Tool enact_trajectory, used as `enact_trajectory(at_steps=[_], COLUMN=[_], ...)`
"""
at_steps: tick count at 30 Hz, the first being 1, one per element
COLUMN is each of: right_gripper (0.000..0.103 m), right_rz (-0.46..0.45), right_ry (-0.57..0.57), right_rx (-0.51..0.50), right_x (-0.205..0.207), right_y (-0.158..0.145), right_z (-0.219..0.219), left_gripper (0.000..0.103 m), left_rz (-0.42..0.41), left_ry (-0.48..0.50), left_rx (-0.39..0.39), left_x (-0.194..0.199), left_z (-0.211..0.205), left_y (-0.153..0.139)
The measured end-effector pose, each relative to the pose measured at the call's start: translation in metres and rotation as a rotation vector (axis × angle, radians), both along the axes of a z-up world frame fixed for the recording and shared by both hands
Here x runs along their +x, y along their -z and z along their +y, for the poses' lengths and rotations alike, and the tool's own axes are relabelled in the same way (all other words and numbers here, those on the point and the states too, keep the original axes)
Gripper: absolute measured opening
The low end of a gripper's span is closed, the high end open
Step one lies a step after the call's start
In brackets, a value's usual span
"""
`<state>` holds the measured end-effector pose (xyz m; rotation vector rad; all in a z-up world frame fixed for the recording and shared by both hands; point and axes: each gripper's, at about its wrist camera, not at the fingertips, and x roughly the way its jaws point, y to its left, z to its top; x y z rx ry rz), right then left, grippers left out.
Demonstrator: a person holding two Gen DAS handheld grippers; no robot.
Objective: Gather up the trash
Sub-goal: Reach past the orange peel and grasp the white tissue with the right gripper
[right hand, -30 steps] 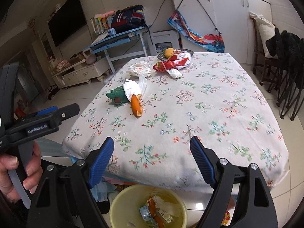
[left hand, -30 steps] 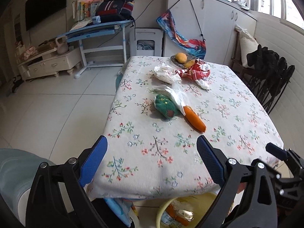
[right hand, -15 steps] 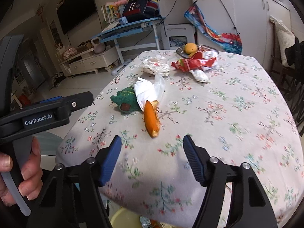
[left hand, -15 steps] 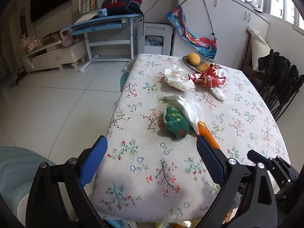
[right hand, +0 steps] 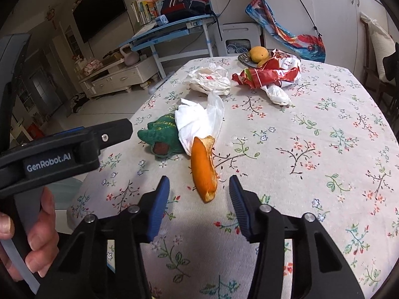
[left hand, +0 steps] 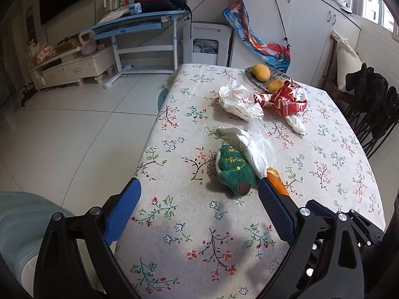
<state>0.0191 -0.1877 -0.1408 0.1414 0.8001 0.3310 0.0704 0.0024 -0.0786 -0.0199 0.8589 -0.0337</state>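
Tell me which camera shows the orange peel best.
The right wrist view: the orange peel lies whole and unobstructed just ahead of the right gripper, whose jaws are closing. In the left wrist view, the left gripper's finger hides most of it.

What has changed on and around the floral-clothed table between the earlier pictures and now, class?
Both grippers advanced over the floral tablecloth, leaving the yellow bin out of view. The right gripper now frames the near end of the curved orange peel; its jaws are closing, not yet touching it. The left gripper is open and empty. The green knitted toy, white plastic bags and red wrapper stayed put.
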Motion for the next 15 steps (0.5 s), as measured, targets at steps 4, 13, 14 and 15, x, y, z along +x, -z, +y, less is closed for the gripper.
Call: enact_trajectory(at_steps=[4, 13, 14, 15], right_gripper=[0.041, 0.021, 0.021, 0.02], right_rz=[0.015, 0.04, 0.039, 0.038], right_ry=[-0.006, -0.017, -0.016, -0.016], right_rx=[0.005, 0.022, 0.025, 0.025], right_x=[0.007, 0.014, 0.014, 0.014], right_y=[0.004, 0.011, 0.011, 0.011], right_z=[0.002, -0.005, -0.007, -0.009], left_gripper=[0.091, 0.091, 0.091, 0.091], left_rz=[0.009, 0.024, 0.027, 0.029], left_ry=[-0.009, -0.007, -0.007, -0.007], left_rx=[-0.003, 0.002, 0.004, 0.007], left_x=[0.005, 0.019, 0.021, 0.023], left_z=[0.001, -0.003, -0.004, -0.004], left_y=[0.002, 0.007, 0.009, 0.01])
